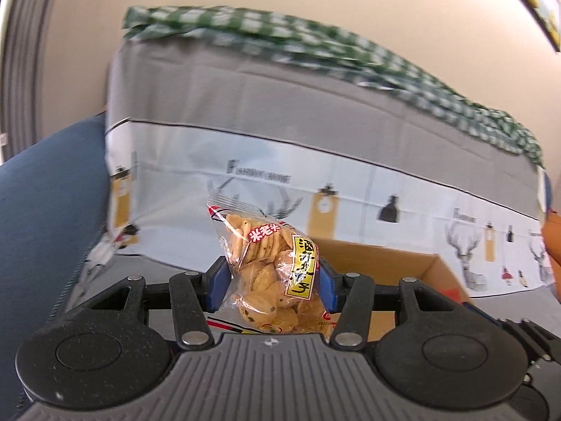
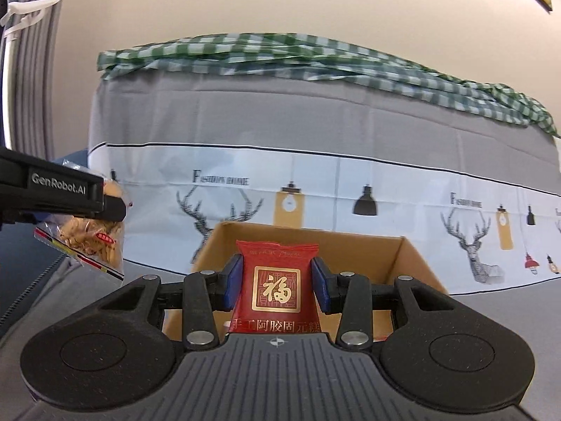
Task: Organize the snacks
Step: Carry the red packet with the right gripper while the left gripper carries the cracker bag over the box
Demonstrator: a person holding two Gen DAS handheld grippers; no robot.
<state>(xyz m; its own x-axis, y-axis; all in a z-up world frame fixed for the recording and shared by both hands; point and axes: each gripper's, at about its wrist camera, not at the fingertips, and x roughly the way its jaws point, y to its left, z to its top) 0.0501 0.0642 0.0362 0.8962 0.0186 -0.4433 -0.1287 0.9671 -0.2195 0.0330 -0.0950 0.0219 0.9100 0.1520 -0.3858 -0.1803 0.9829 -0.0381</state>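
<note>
on the left, our left gripper (image 1: 271,282) is clamped on a clear bag of crackers (image 1: 271,266), its blue pads (image 1: 218,282) pressing both sides, held up near the open cardboard box (image 1: 403,263). to the right, our right gripper (image 2: 277,282) is clamped on a red snack packet (image 2: 277,287), held just above the same box, which sits against the far cloth printed with deer (image 2: 350,182). a green checked cloth (image 2: 315,56) lies on top.

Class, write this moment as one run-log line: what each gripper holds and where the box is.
left gripper: shut on cracker bag | right gripper: shut on red packet | cardboard box: open, ahead
</note>
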